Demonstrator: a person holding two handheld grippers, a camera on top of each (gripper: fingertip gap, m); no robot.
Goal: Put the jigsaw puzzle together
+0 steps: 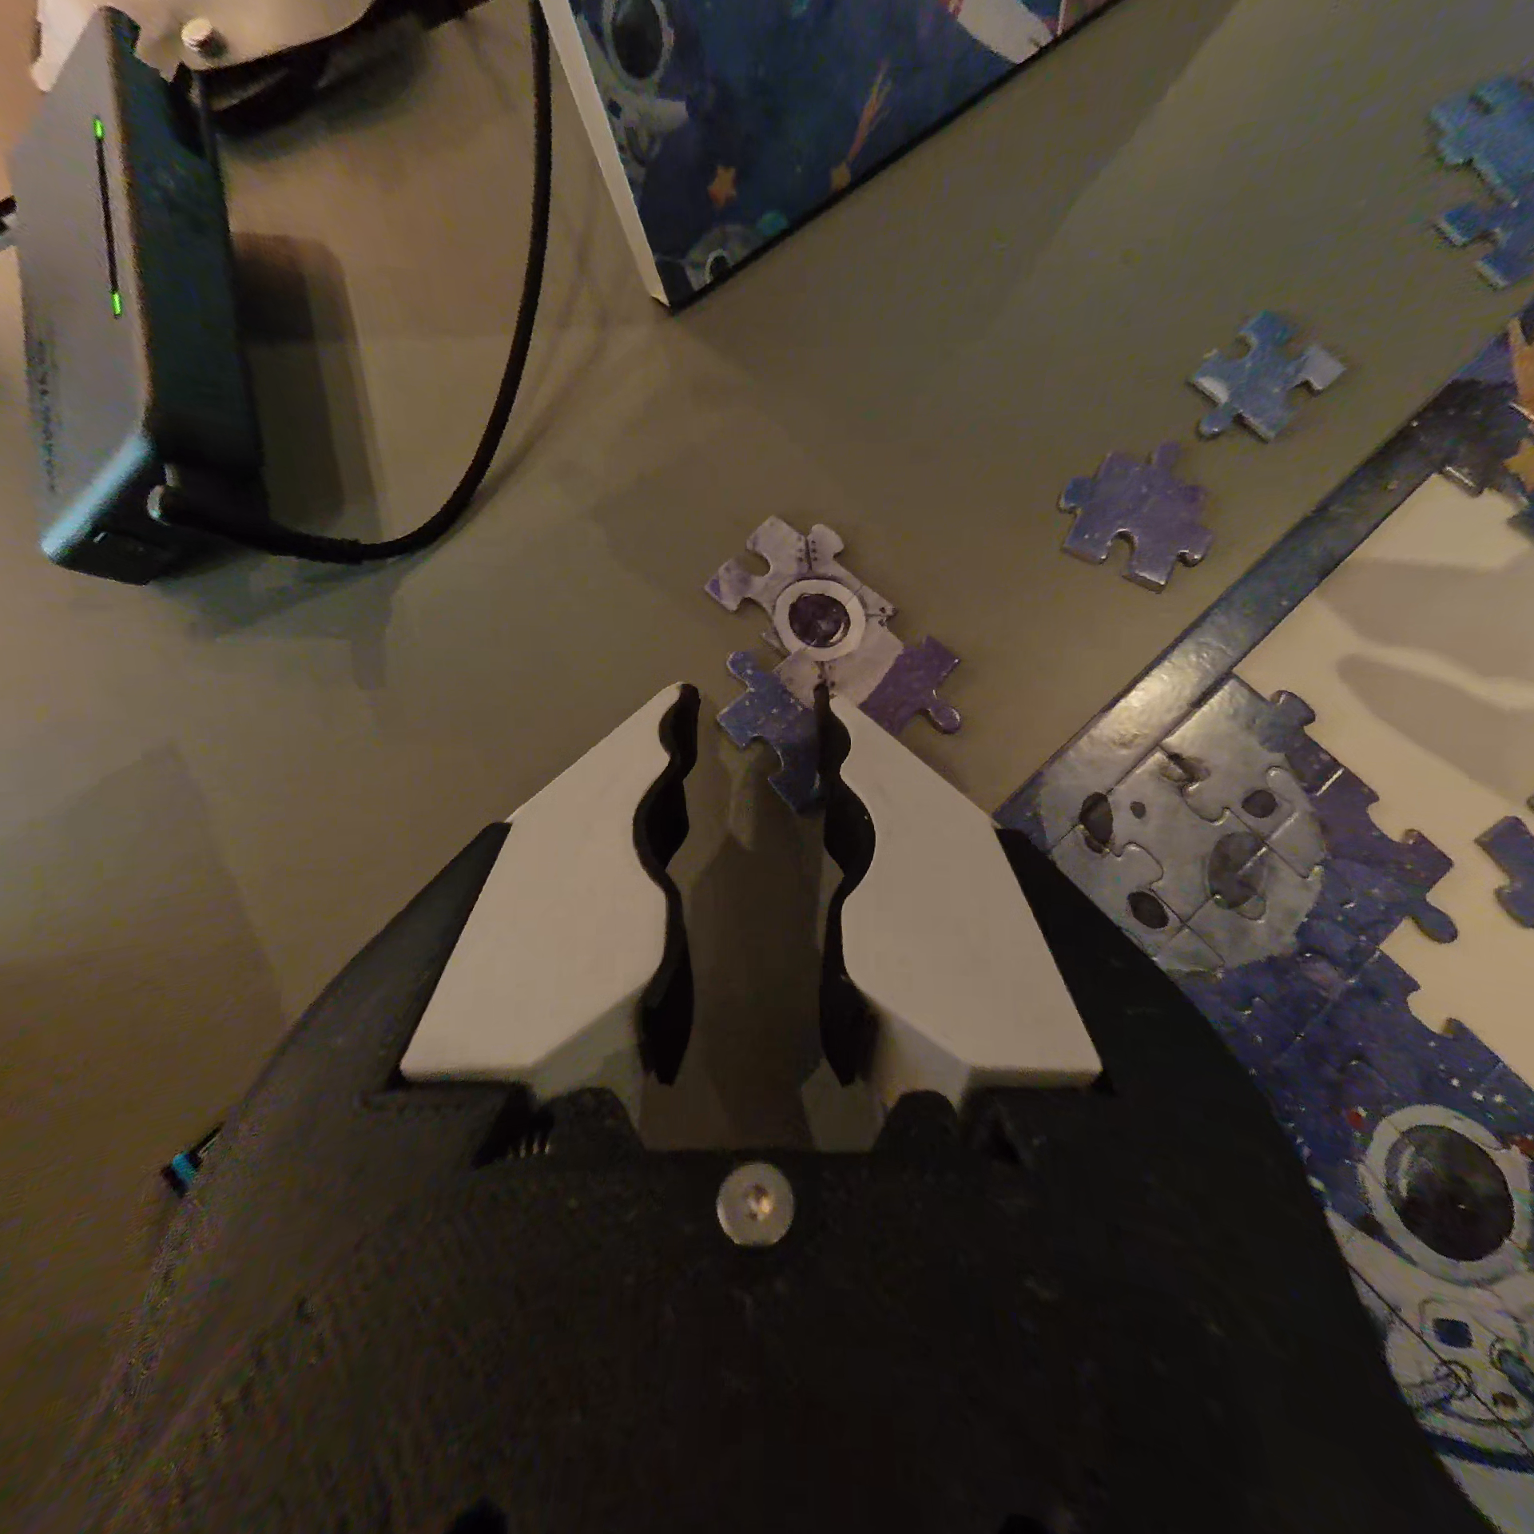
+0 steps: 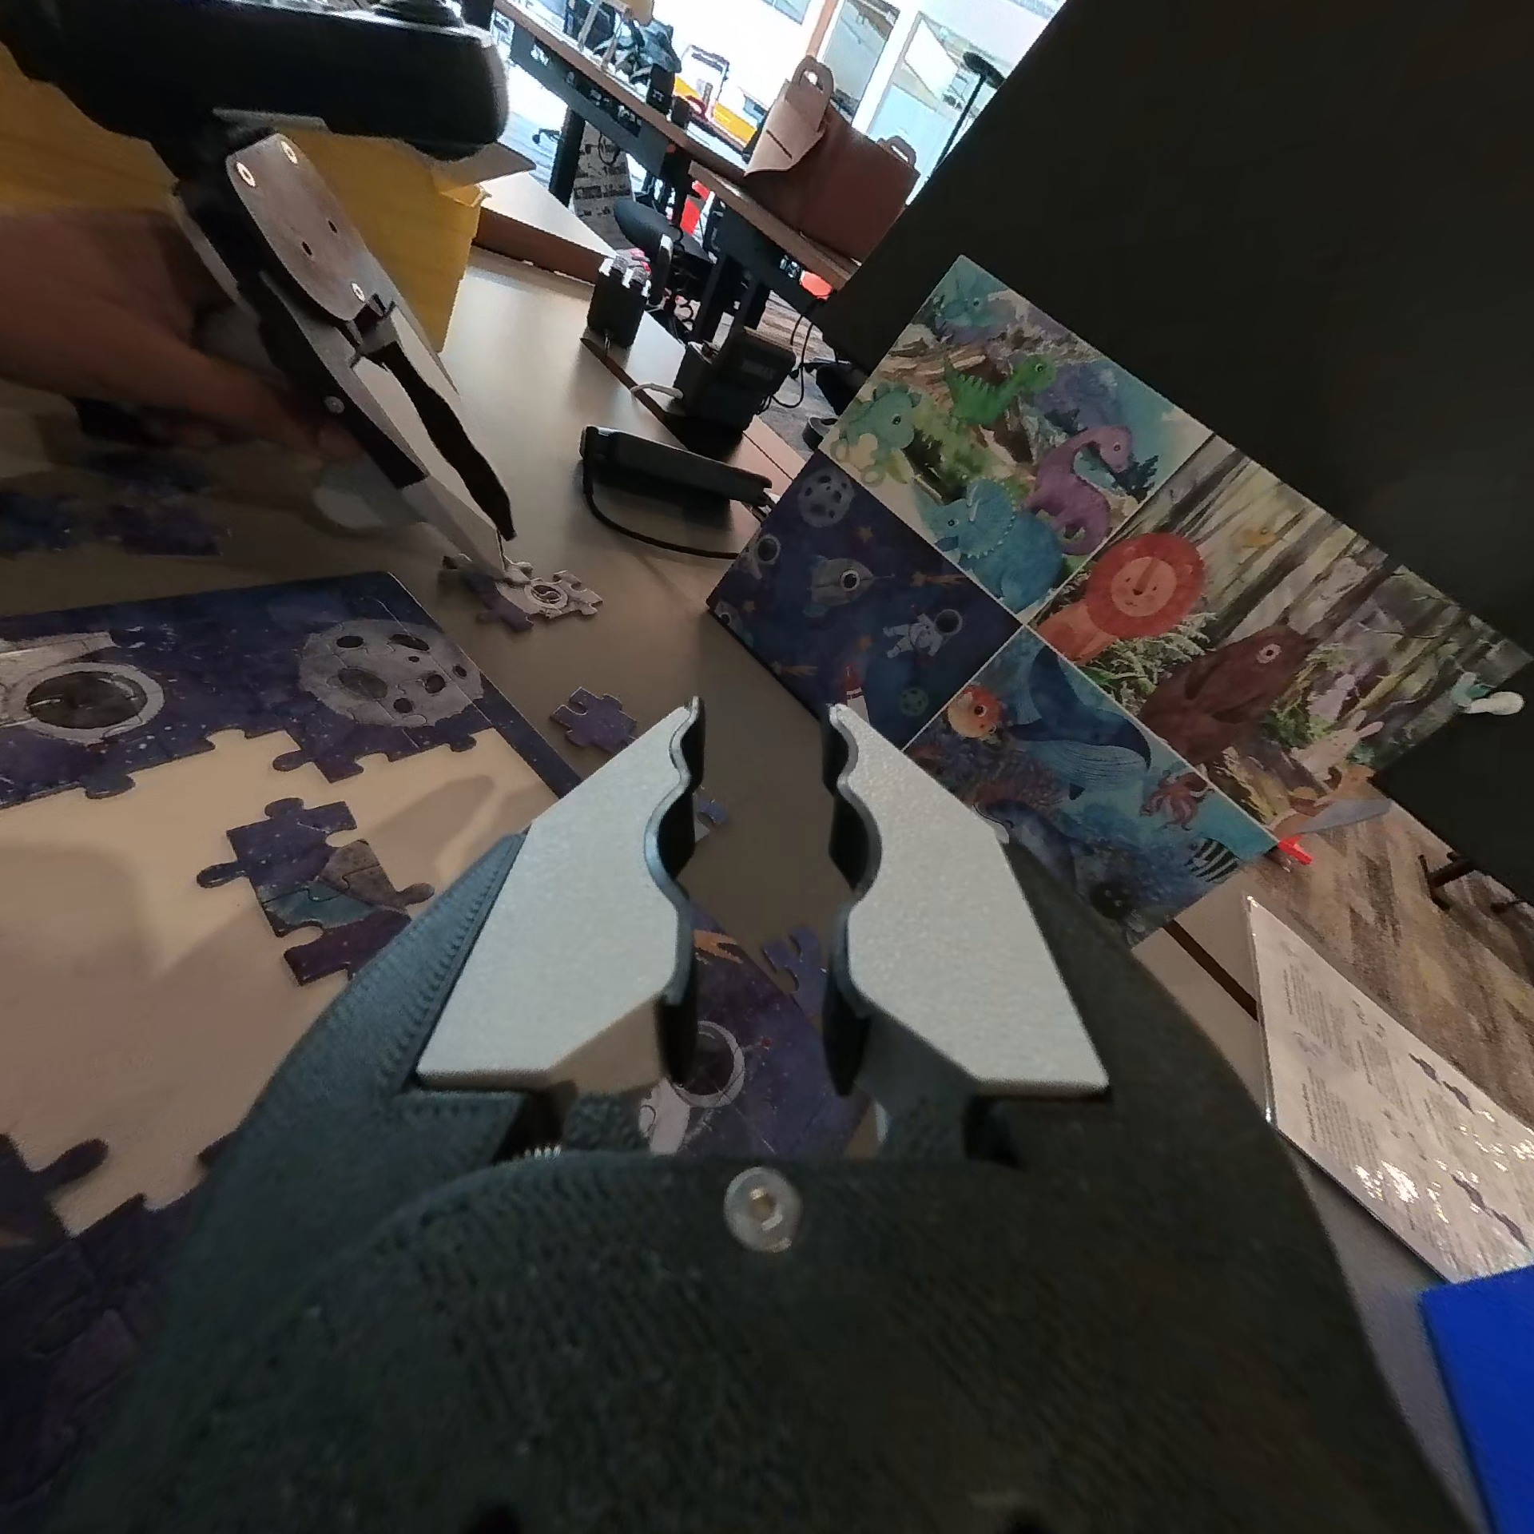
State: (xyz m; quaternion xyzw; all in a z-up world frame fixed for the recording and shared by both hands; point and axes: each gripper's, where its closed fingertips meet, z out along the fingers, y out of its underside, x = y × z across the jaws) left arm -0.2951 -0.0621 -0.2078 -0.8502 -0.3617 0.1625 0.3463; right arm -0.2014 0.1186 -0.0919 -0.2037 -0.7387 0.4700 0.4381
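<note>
A partly built space jigsaw lies in its tray (image 1: 1370, 664), with a moon section (image 1: 1204, 838) joined at the corner; it also shows in the right wrist view (image 2: 382, 664). A small cluster of joined pieces with a round porthole (image 1: 822, 631) lies on the table outside the tray. My left gripper (image 1: 757, 697) is open, its tips down on the cluster's near edge, as the right wrist view (image 2: 498, 544) also shows. My right gripper (image 2: 764, 722) is open and empty, above the tray's edge. Loose pieces (image 1: 1137, 523) lie beside the tray.
The puzzle box (image 2: 1038, 622) stands tilted behind the pieces and shows in the left wrist view (image 1: 747, 124). A black device with green lights and a cable (image 1: 124, 332) sits at the left. A printed sheet (image 2: 1370, 1079) lies at the right. A joined group (image 2: 324, 880) lies inside the tray. My hands' fingertips stand some 25 centimeters from each other. The right gripper is farther from the moon section (image 1: 1204, 838), some 15 centimeters, than the left, some 9 centimeters.
</note>
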